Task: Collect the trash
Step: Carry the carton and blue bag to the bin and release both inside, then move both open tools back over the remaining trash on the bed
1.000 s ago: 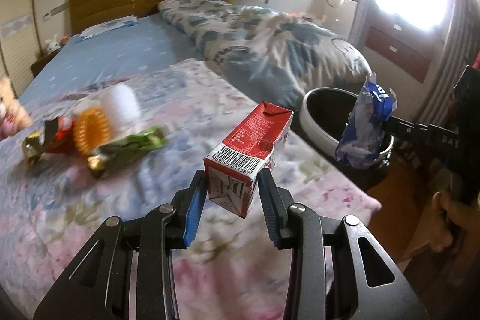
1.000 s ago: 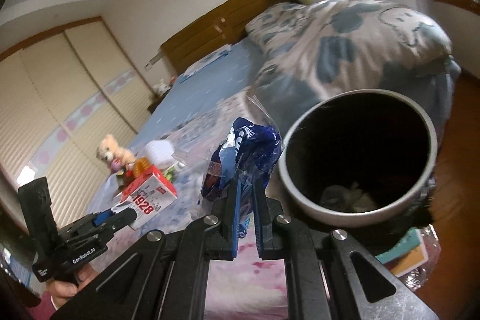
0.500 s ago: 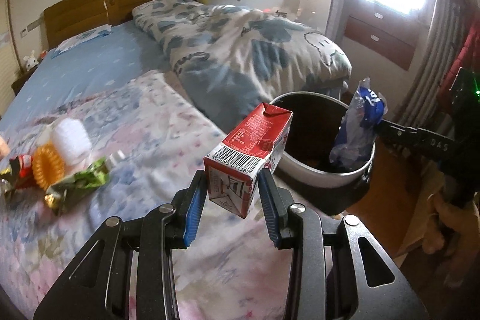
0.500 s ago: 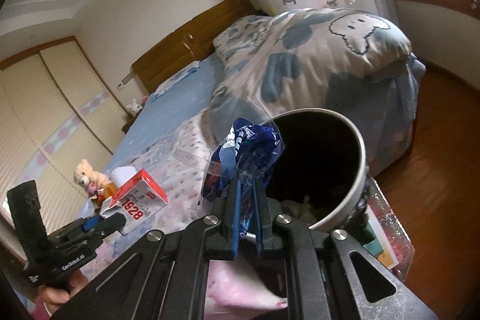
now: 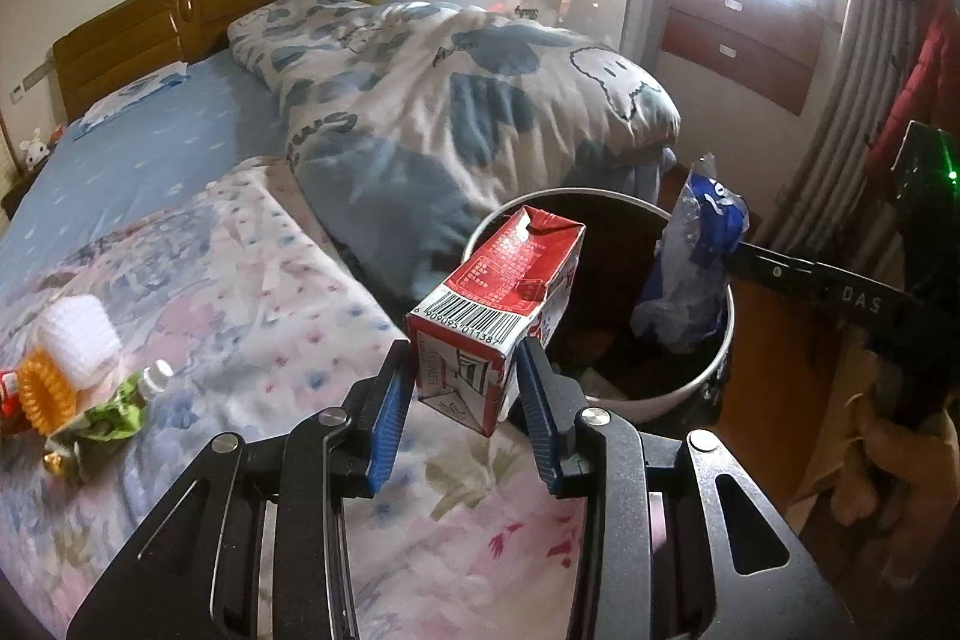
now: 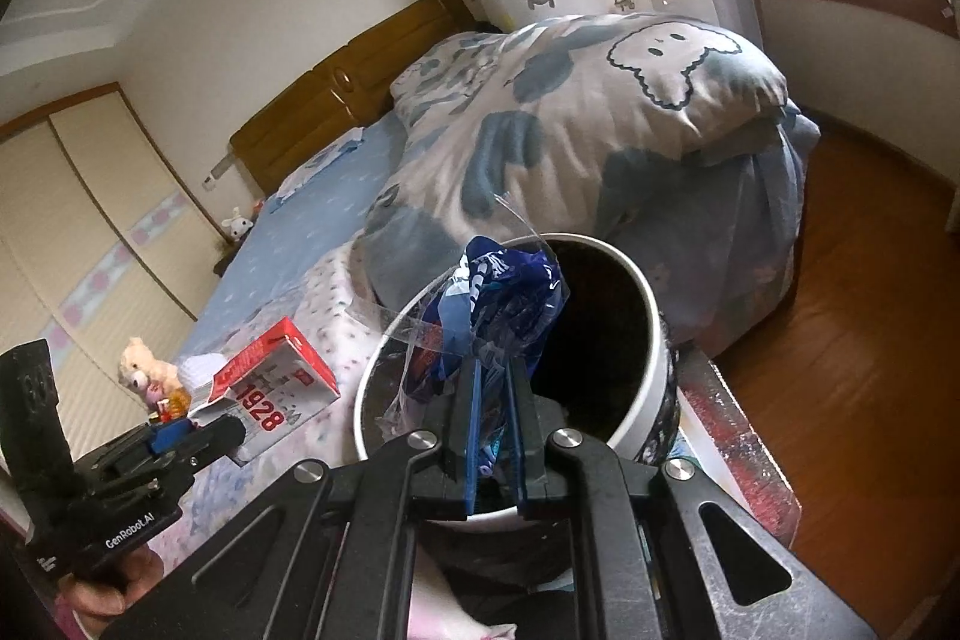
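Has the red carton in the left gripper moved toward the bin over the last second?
Yes. The red carton, once over the bedspread left of the bin, now overlaps its near rim in the left wrist view; it has travelled toward the bin.

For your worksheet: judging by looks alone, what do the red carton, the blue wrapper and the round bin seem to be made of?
Red carton: printed coated paperboard, likely; sharp folded edges, barcode, slight sheen.
Blue wrapper: thin plastic film; crinkled, glossy, partly see-through.
Round bin: smooth white wall, dark inside; plastic or enamelled metal, cannot tell which.
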### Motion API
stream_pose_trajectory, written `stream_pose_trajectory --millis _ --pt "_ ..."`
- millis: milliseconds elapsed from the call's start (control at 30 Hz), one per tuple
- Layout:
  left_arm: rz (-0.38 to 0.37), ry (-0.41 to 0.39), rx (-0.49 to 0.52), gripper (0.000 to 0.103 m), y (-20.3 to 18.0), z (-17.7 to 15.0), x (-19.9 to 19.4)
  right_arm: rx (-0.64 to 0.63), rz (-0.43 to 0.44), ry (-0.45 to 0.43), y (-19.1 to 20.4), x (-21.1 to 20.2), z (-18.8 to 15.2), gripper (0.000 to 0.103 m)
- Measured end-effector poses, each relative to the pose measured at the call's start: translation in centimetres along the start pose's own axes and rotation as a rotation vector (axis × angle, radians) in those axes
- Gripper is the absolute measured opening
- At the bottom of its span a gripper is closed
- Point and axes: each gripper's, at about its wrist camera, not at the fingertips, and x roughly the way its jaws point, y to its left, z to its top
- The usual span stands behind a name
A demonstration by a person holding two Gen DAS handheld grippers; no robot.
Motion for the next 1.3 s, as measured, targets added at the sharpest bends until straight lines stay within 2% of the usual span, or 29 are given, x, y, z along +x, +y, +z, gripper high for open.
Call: stream_pose_trajectory --millis 733,900,967,1033,1100,1167,1200,1300 --pt "-0.005 0.045 0.032 0.035 -2.4 1.6 3.6 -0.015 -0.036 0.044 -0.8 1.8 1.1 0.008" --pt "-0.034 0.056 0.022 0.036 -2.5 1.9 4.1 -0.01 -0.042 0.063 -1.2 2.3 1.3 0.013" --pt "-0.038 0.06 0.017 0.043 -2.4 1.8 4.0 0.002 -0.049 0.078 -1.5 2.7 1.4 0.019" --pt "-0.036 0.056 0.012 0.055 -2.3 1.6 3.9 0.013 -0.044 0.077 -1.7 2.7 1.3 0.041" --pt "-0.033 0.052 0.006 0.055 -2.1 1.3 3.5 0.014 -0.042 0.066 -1.6 2.4 1.2 0.05" --pt "-0.03 0.052 -0.005 0.057 -1.6 0.7 3.1 0.017 -0.037 0.06 -1.4 2.2 1.2 0.051" --pt "-0.026 0.05 -0.01 0.058 -1.4 0.5 2.9 0.02 -0.033 0.059 -1.3 2.0 1.1 0.055" --pt "-0.012 0.042 -0.04 0.063 -0.2 -0.5 1.9 0.019 -0.027 0.05 -0.6 1.7 0.9 0.077"
